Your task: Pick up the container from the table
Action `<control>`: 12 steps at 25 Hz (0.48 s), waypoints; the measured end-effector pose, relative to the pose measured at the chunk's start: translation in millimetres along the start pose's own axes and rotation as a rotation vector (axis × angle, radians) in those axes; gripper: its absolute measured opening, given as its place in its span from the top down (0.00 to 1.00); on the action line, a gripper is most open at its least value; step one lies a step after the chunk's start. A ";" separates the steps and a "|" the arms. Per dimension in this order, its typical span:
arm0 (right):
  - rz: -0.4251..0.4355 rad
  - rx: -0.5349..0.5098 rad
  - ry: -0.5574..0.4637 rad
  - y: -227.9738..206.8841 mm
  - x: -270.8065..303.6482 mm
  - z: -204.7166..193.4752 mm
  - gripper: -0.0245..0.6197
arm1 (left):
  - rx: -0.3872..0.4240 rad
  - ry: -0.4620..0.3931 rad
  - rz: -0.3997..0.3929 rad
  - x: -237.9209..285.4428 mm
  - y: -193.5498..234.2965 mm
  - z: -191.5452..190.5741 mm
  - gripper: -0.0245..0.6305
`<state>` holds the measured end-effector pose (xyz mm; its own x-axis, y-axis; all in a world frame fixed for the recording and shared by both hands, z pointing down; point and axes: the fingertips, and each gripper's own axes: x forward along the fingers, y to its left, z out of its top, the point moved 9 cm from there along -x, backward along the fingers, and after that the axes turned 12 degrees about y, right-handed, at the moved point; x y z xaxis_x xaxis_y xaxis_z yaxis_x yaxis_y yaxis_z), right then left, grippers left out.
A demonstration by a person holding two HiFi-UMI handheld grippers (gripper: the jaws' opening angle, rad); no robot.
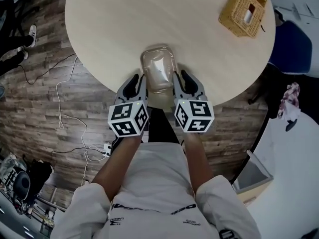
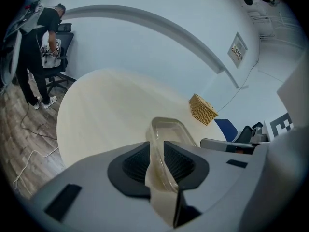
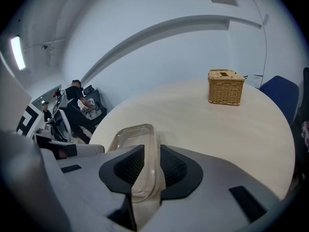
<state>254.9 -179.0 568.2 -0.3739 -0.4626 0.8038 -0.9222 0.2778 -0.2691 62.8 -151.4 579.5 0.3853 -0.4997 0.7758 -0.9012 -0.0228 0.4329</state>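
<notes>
**Clear plastic container, gripped on both sides at the near edge of a round table**

Item: container [image 1: 159,68], clear plastic, rectangular with rounded corners, open at the top. No contents can be made out.

Location: over the near edge of the table [image 1: 119,24], a round top in pale wood tone, directly in front of the person. Whether its base touches the table top cannot be told.

Left gripper [image 1: 138,82]: at the container's left long side. The left gripper view shows its ribbed black pads [image 2: 137,162] drawn narrow onto the container's left wall [image 2: 169,129], one pad inside the wall and one outside.

Right gripper [image 1: 183,81]: at the container's right long side, level with the left one. The right gripper view shows its pads [image 3: 171,167] pinched likewise onto the right wall [image 3: 130,135].

Marker cubes: one on each gripper, left [image 1: 128,118] and right [image 1: 194,116], both over the table's edge nearer the person.

Other table contents: wicker tissue box [image 1: 244,9], at the far right of the table, well apart from the container; a white tissue shows in its top slot.

Surroundings: blue chair [image 1: 291,46] just beyond the table on the right; wood-plank floor [image 1: 40,98] with a white cable [image 1: 62,108] trailing across it on the left; a second person [image 2: 41,47] in dark clothes at an office chair beyond the far side of the table.
</notes>
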 end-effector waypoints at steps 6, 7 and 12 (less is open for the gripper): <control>0.011 0.009 0.034 -6.5 11.5 0.1 0.78 | -0.033 0.016 0.002 13.9 2.9 -1.6 0.82; 0.019 0.015 0.039 -7.8 13.9 -0.4 0.78 | -0.037 0.017 0.002 15.1 2.7 -2.3 0.82; 0.081 0.073 0.052 -14.4 19.4 1.3 0.78 | -0.062 0.031 -0.021 20.1 0.2 -4.2 0.81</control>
<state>260.8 -193.1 587.0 -0.4434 -0.3961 0.8040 -0.8947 0.2495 -0.3705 71.2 -157.8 597.1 0.4110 -0.4727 0.7795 -0.8791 0.0209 0.4762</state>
